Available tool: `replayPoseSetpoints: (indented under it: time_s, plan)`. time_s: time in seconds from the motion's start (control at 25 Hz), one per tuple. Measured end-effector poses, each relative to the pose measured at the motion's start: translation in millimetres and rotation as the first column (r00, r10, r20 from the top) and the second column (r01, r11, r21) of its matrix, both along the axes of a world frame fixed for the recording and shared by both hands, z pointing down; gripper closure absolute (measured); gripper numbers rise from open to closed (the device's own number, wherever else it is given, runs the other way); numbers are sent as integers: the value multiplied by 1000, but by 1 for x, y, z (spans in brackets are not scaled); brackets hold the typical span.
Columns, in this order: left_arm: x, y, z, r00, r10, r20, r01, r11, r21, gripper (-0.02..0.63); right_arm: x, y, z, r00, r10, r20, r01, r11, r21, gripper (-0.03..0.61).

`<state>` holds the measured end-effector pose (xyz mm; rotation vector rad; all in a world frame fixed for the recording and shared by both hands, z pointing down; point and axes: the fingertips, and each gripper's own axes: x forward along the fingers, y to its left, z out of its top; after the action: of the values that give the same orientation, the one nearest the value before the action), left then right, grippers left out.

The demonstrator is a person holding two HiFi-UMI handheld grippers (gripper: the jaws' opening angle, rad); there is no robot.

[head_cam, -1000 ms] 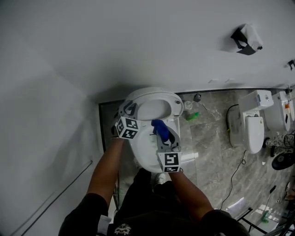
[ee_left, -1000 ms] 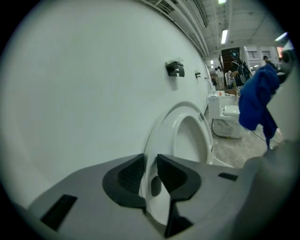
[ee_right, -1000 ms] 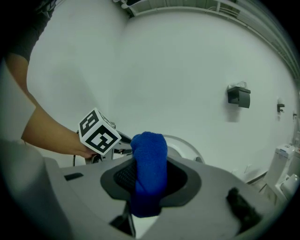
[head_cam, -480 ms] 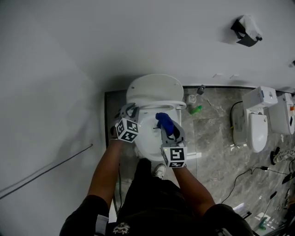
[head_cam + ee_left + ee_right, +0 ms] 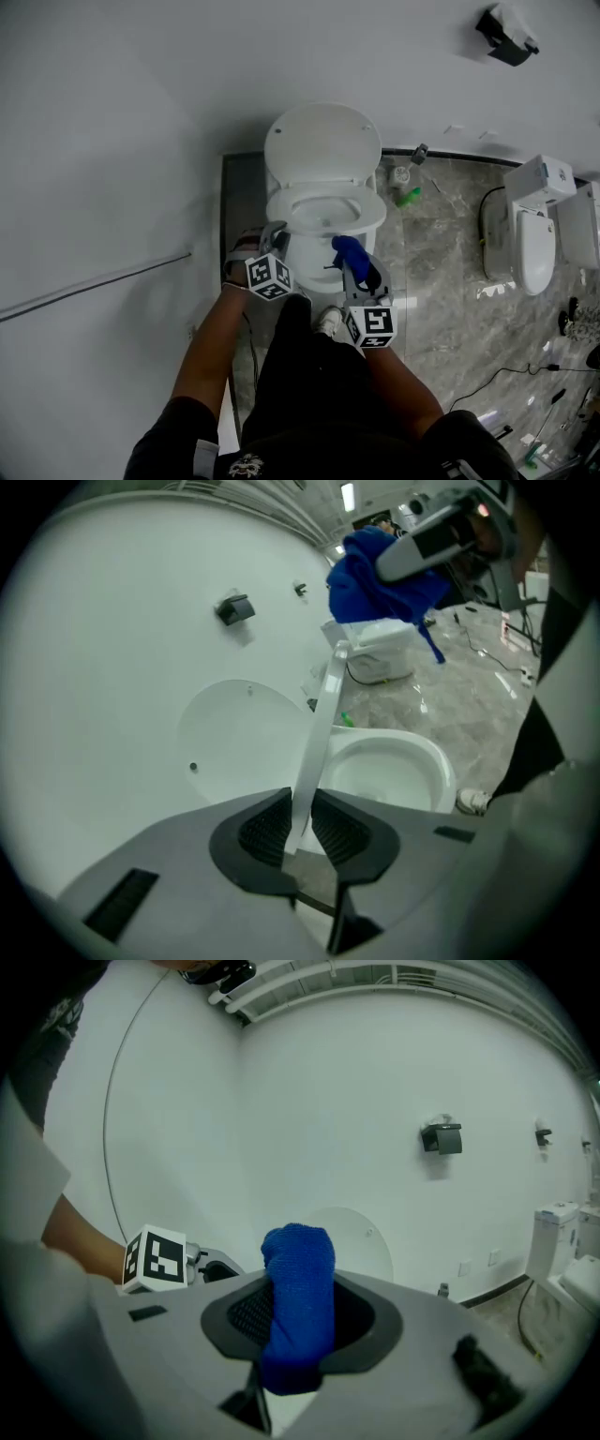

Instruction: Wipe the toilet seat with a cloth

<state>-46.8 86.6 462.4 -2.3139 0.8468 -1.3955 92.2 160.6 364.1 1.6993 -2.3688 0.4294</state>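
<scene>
1. Your left gripper (image 5: 300, 819) has its jaws clenched on the toilet seat (image 5: 319, 733). The ribbed pads press on both faces of its thin white edge, at the left front edge of the bowl (image 5: 433, 757).
2. From these jaws the seat runs straight away and upward, and you see it edge-on. The upright lid (image 5: 239, 747) is on its left, against the wall, and the open bowl is on its right. Its long axis therefore goes from your jaws towards the hinge side. The seat seems lifted off the rim, but I cannot tell how steeply.
3. Your right gripper (image 5: 298, 1316) has its jaws grasping the blue cloth (image 5: 298, 1283), which is bunched and sticks out past the tips. This gripper hovers near the right front edge of the bowl, apart from the seat.
4. The relation that matters is this: the cloth lies to the right of the held seat, on the bowl side, so the right hand is the one free to reach that face. I judge that the cloth must travel leftward to meet that face and then go along the length of the seat, while the left jaws steady it.
</scene>
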Motion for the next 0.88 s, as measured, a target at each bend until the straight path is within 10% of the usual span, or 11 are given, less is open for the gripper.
replayPoseSetpoints:
  time_s: [0.6,0.88]
  plan:
    - [-3,97,120,966,146,212,-177,975,133,529,34,13,108,992,130,0,-129,988,-80,471]
    - [0,133,198,932,170,320,-195,980,45,502,42,22,169,992,119,-36,-123,983,-136,472]
